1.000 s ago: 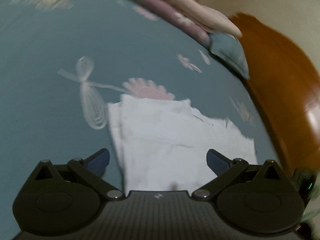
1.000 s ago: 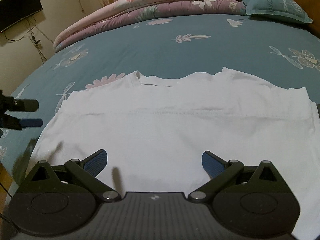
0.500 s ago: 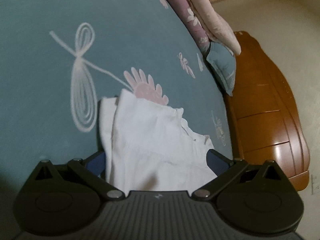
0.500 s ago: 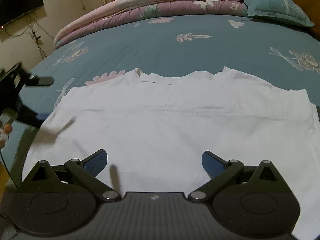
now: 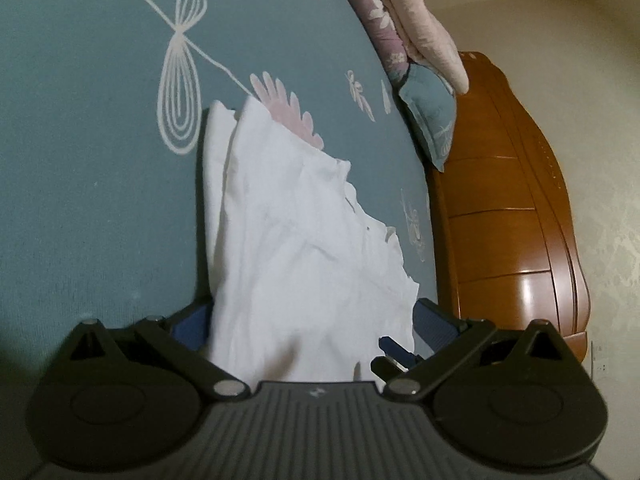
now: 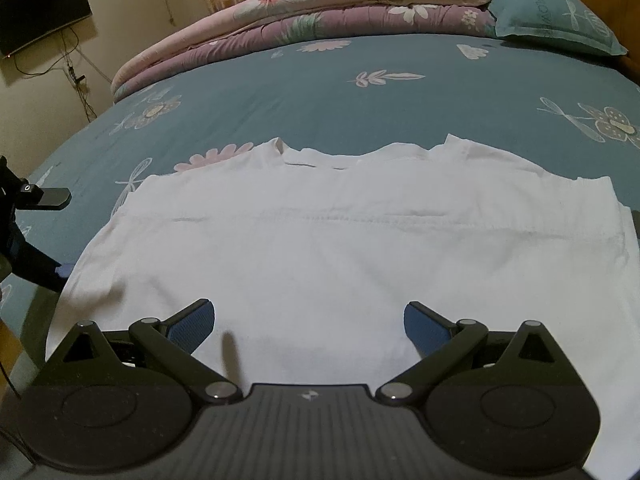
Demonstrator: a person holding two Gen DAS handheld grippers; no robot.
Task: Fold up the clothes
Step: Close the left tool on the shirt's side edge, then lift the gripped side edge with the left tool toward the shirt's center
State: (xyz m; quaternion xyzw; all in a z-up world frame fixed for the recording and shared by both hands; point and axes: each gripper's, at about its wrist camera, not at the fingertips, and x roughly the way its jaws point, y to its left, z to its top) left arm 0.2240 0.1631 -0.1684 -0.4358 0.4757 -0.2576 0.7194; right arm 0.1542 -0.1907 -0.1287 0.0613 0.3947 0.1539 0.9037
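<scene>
- White shirt (image 6: 320, 248) lies spread flat on the blue bed sheet (image 6: 360, 100), near the front edge of the bed; neckline points away from the right camera.
- Right hand-held gripper (image 6: 310, 322): jaws wide apart, hovering over the shirt's near part, gripping nothing. Blue pads (image 6: 192, 324) clear of the cloth as far as I can tell.
- Left hand-held gripper (image 5: 312, 320): jaws spread, the shirt's side edge bunched between them. Cloth covers part of the left pad; cannot tell if it presses on the fabric.
- In the right view the left hand-held gripper sits at the far left, its tip right at the shirt's left edge.
- Shirt's left edge is lifted and rumpled in the left view; the right edge lies flat, with a second layer peeking out beneath.
- Open sheet beyond the neckline, wide bare stretch up to the rolled quilts (image 6: 320, 12) and pillow (image 6: 552, 16).
- Wooden headboard (image 5: 520, 200) bounds the bed on the far side from the left hand-held gripper, well apart from the shirt.
</scene>
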